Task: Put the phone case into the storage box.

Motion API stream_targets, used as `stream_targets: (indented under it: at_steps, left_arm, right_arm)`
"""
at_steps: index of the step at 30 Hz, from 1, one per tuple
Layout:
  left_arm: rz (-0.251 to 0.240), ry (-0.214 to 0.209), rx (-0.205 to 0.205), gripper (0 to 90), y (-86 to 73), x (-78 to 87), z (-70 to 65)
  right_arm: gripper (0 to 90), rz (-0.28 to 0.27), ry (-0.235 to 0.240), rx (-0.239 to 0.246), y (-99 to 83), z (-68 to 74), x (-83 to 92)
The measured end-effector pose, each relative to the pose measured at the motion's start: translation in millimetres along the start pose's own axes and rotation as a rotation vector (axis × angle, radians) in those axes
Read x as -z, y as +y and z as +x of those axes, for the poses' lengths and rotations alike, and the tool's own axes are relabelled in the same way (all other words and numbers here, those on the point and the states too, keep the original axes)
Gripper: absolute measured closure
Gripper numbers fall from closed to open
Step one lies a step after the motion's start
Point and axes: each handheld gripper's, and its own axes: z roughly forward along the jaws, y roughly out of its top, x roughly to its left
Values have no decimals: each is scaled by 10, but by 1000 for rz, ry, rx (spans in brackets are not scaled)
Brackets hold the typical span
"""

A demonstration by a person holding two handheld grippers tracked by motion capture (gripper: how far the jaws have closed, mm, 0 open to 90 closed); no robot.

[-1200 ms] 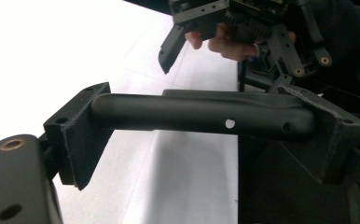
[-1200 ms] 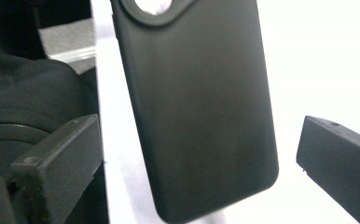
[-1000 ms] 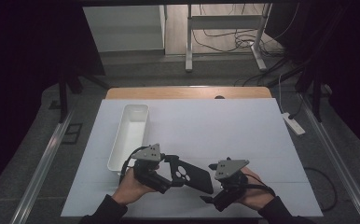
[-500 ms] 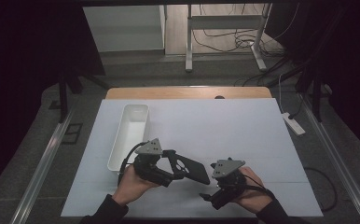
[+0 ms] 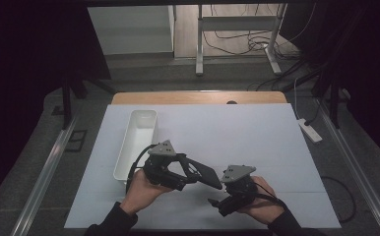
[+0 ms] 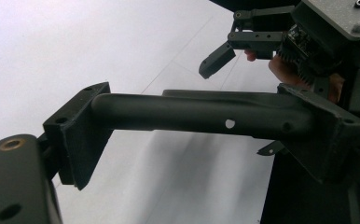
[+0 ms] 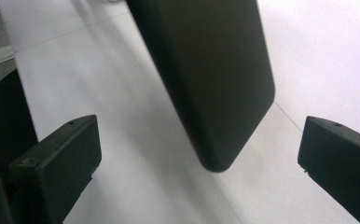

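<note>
A: Item? Location?
B: Flat black slab (image 5: 204,171), stiff, smooth, likely slippery; held above the table (image 5: 257,137), pinched at one end by the left gripper (image 5: 190,171).
A: Right gripper (image 7: 199,154)?
B: Wide open, empty, facing the slab's free rounded end. Take it by the edges.

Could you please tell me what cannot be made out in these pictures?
- Flat black slab, high view: too dark and small to identify; right gripper view cuts off its upper end.
- Long white plastic tray, high view: contents hidden by its near wall.
- Left gripper, high view: jaws merge with the slab.
- Right gripper, high view: jaws too dark to judge.
</note>
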Motion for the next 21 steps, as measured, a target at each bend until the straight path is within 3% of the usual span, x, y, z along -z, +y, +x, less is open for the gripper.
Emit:
stream_targets:
  at_steps: [4,8,12,16,18,19,21]
  left_arm:
    - [-13,-29,17,147,3,-28,-19]
    - [-15,-41,27,147,9,-35,-34]
    - [-21,-58,48,146,14,-37,-43]
    - [-27,-78,57,145,18,-43,-50]
    - [-26,-81,59,145,22,-44,-54]
    - [-26,-80,59,145,24,-44,-58]
    - [-23,-75,62,145,28,-43,-63]
  right_arm:
    - [0,4,-22,-15,24,23,-24]
    - [19,15,-33,24,37,49,-54]
    - [148,-3,-87,22,44,66,-51]
    - [279,1,-121,57,34,73,-55]
    - [304,0,-132,69,32,79,-57]
    - [384,-11,-158,89,31,102,-61]
    - [426,-18,-167,95,34,108,-59]
